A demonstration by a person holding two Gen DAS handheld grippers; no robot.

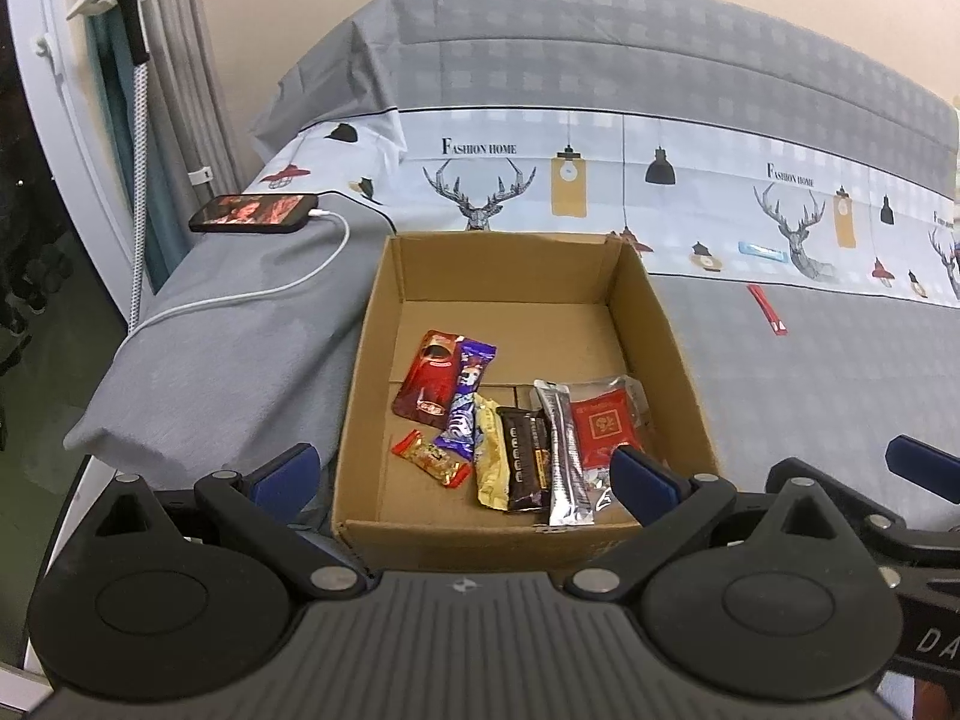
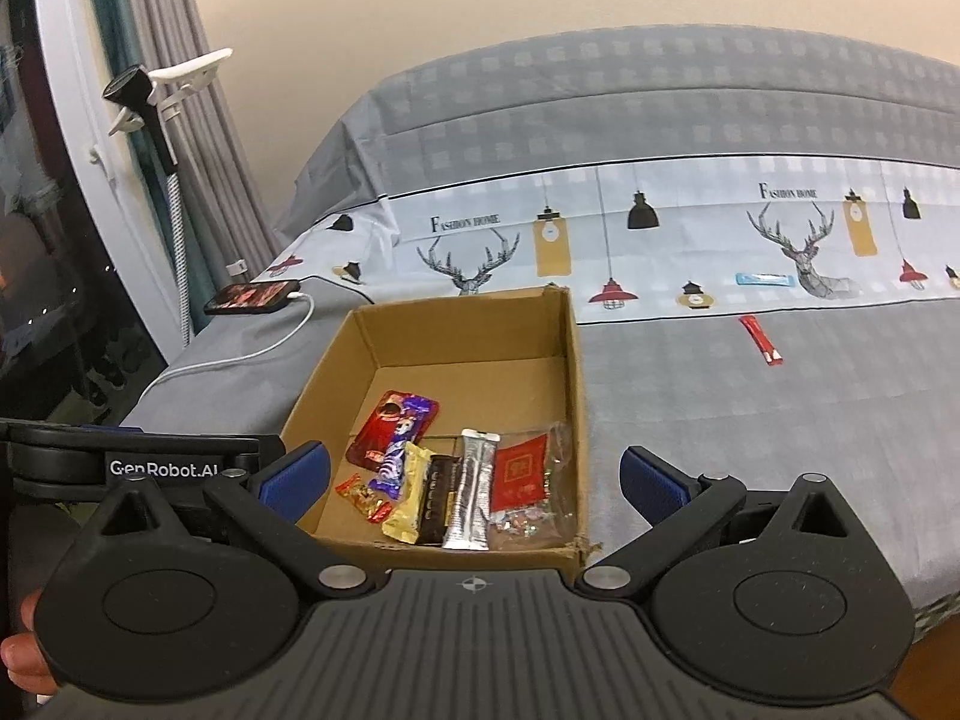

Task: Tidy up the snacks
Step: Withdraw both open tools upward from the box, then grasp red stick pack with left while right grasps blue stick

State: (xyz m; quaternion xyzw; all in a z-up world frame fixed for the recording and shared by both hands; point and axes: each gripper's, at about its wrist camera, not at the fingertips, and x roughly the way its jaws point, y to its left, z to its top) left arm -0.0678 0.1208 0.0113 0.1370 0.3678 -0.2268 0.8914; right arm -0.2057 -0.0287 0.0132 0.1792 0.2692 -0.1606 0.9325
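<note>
Sorting nearly done: most snacks lie in the box; red stick and blue packet remain on the bed; left claw and right claw both gape empty.

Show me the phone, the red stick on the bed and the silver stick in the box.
Phone [image 1: 255, 213]: left wrist view, screen.
Red stick [image 2: 761, 340]: right wrist view, middle.
Silver stick [image 1: 564, 450]: left wrist view, middle.
</note>
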